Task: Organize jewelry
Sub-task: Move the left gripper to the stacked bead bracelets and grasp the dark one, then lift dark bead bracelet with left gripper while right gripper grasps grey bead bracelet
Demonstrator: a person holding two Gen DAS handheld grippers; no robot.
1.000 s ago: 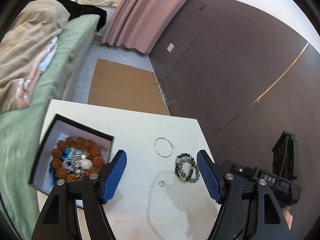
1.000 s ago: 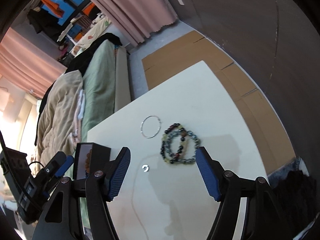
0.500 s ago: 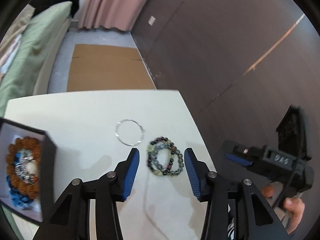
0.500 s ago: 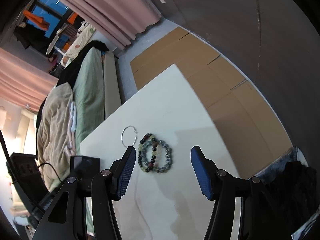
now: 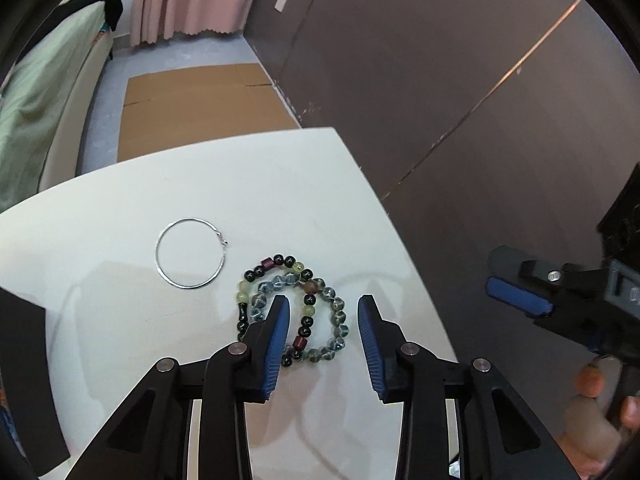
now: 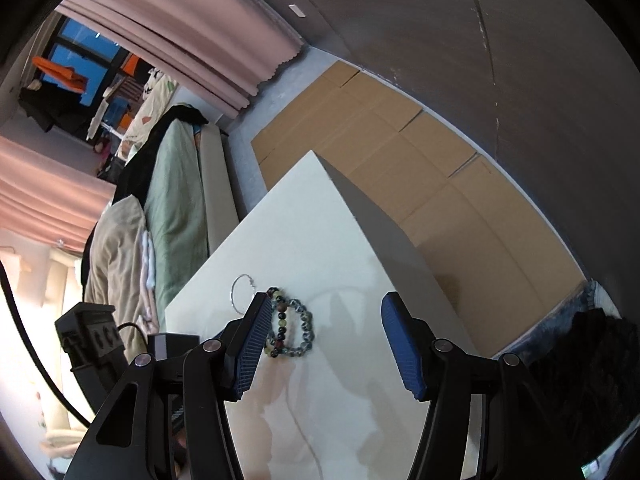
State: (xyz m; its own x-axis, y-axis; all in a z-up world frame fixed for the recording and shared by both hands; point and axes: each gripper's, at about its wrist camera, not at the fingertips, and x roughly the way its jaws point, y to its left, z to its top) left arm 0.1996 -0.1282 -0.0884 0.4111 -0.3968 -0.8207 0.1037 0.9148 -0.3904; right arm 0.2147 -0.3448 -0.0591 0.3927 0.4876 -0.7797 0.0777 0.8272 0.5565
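The left claw (image 5: 323, 330) is spread, its ribbed blue pads (image 5: 277, 344) on black angular arms straddling the bracelets (image 5: 294, 312) without touching the beads as far as the view shows; the left pad hides the bracelets' left edge. The bracelets are two overlapping loops lying flat on the surface (image 5: 248, 196): one strung with round glossy black and pale yellow-green beads plus a few short dark red cylinders, the other made of mottled grey-blue glassy beads. Just beside the bracelets, up and to the left, lies a thin silver wire hoop (image 5: 191, 253), a plain circle with a tiny clasp, apart from them. The surface is smooth, matte, off-white, with a rounded corner beyond the bracelets. Left of the bracelets, at the frame edge, sits the dark wall of a box (image 5: 28, 376). The right claw (image 6: 322, 344) is spread wide, empty, hovering right of the bracelets (image 6: 290, 330) with only its left pad near them. Flat brown cardboard (image 5: 200, 100) covers the floor past the surface, beside a dark wood-grain wall.
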